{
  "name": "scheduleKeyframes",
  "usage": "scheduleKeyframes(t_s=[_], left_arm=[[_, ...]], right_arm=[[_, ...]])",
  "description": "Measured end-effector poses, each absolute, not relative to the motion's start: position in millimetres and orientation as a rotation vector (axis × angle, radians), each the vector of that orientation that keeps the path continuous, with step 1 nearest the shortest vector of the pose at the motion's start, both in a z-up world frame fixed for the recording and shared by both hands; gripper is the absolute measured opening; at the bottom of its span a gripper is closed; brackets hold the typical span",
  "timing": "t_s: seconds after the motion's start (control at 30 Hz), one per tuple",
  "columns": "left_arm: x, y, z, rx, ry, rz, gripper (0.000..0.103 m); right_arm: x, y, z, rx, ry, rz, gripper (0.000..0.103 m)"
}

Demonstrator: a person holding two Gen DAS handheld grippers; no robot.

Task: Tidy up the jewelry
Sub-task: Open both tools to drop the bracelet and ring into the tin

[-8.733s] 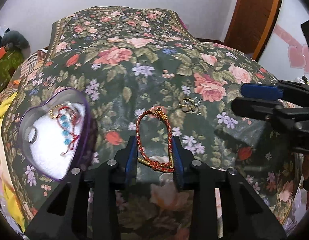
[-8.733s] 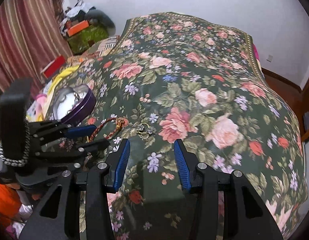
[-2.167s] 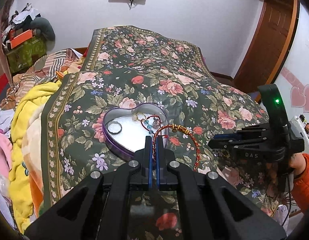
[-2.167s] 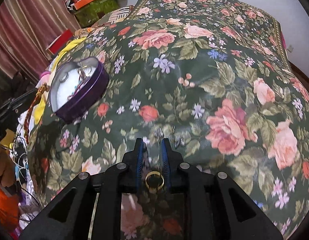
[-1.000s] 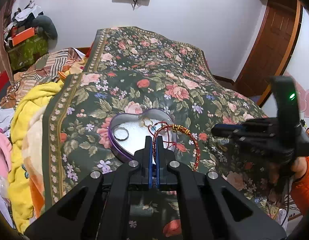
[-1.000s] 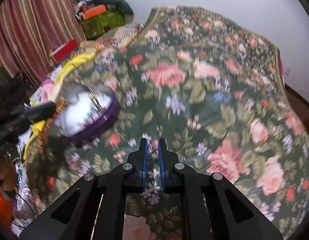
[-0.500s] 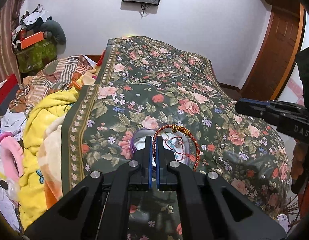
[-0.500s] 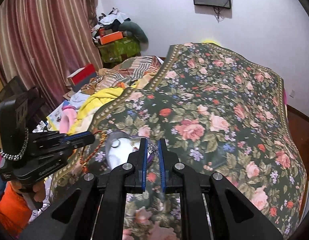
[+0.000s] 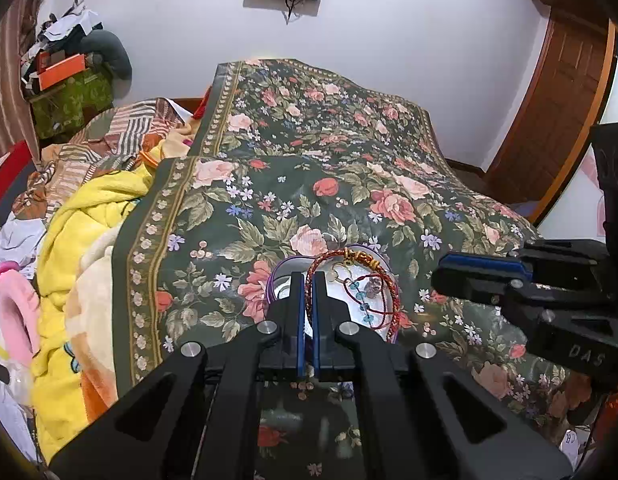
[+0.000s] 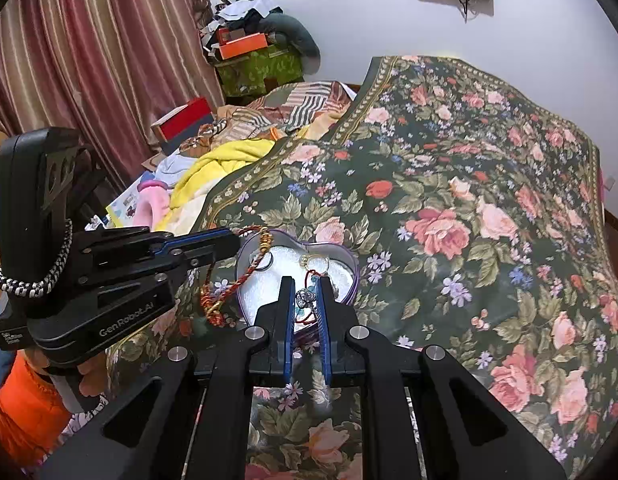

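My left gripper [image 9: 308, 280] clamped on red-gold braided bracelet [image 9: 351, 258], loop hanging over heart-shaped purple tin [image 10: 351, 280] on floral bedspread [image 10: 469, 220]. My right gripper [image 10: 306, 294] pinches small silver charm [image 10: 305, 298] above tin. Inside on white padding: silver ring [image 10: 265, 261], gold ring [image 10: 319, 261], red cord with blue beads [image 9: 361, 300].

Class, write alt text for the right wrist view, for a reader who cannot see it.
The right gripper pinches a small silver ornament above a purple heart-shaped tin with white lining on a dark floral bedspread. Beside it, the left gripper dangles a red-and-gold braided bracelet at the tin's edge.
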State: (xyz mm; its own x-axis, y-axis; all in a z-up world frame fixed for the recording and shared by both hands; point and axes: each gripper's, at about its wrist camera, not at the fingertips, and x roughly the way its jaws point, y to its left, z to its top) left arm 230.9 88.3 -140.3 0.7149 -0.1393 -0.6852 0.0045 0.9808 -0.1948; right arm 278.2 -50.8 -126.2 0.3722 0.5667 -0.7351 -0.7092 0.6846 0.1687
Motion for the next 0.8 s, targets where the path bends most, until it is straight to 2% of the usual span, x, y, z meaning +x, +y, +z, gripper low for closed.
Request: scheduleKeyframes(t_s=[0.73,0.8], left_arm=[[259.3,93.0,-157.9,-0.192,0.802,-0.066,0.001],[258.2,93.3,-156.4,-0.193,0.799,-0.069,0.001]], right_arm=[[299.5,-29.7,-151.6,-0.168,0.928,0.865,0.01],[300.9,-30.7,-151.2,-0.16,0.943,0.872,0.014]])
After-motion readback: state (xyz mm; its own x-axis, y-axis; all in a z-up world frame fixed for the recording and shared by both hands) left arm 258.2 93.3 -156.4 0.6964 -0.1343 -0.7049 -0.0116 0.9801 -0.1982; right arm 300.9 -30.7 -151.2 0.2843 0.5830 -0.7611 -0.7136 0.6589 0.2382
